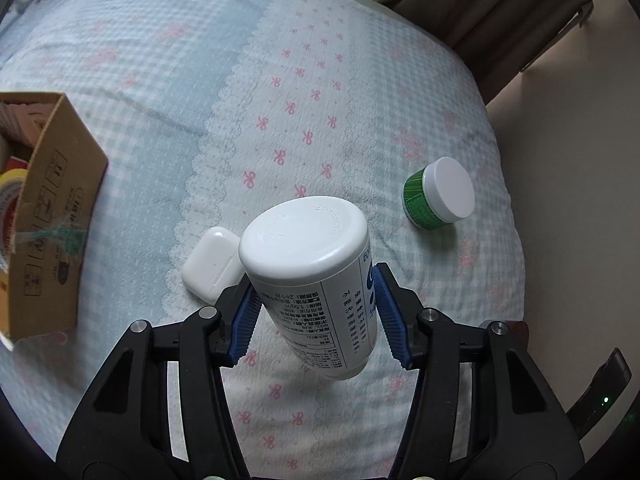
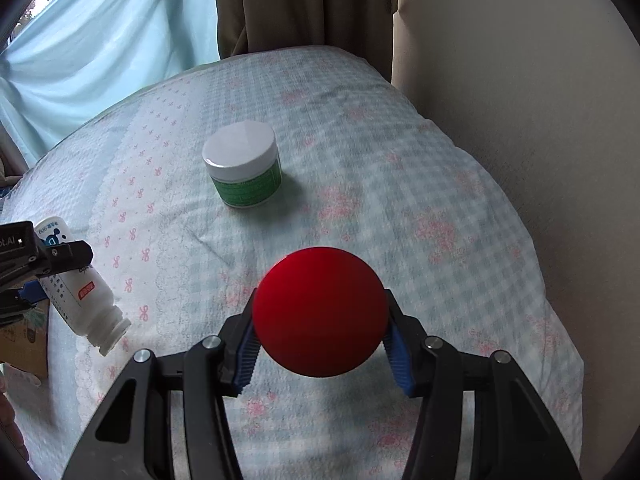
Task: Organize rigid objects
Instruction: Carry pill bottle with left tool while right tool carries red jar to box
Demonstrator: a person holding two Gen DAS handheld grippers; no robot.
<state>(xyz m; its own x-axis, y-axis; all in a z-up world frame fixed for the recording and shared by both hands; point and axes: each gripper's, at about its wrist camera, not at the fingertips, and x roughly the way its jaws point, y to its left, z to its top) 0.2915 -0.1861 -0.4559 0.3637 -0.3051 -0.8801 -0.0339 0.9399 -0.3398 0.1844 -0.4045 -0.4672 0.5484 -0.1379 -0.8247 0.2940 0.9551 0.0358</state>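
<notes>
White plastic bottle (image 1: 316, 276), inverted, clamped in left gripper (image 1: 316, 312) above bedspread (image 1: 320, 120) | red ball (image 2: 320, 312) pinched by right gripper (image 2: 320, 344) | step: carrying | next: likely drop into cardboard box (image 1: 56, 208) | remaining: green jar (image 2: 244, 164), earbud case (image 1: 212, 264)

Count's in: one white bottle (image 1: 316, 276), one red ball (image 2: 320, 312), one green jar (image 1: 438, 194) with a white lid near the bedspread's (image 1: 320, 100) right edge, one white earbud case (image 1: 212, 264), one cardboard box (image 1: 52, 208) at the left edge. Two grippers, left (image 1: 318, 312) and right (image 2: 320, 350).
</notes>
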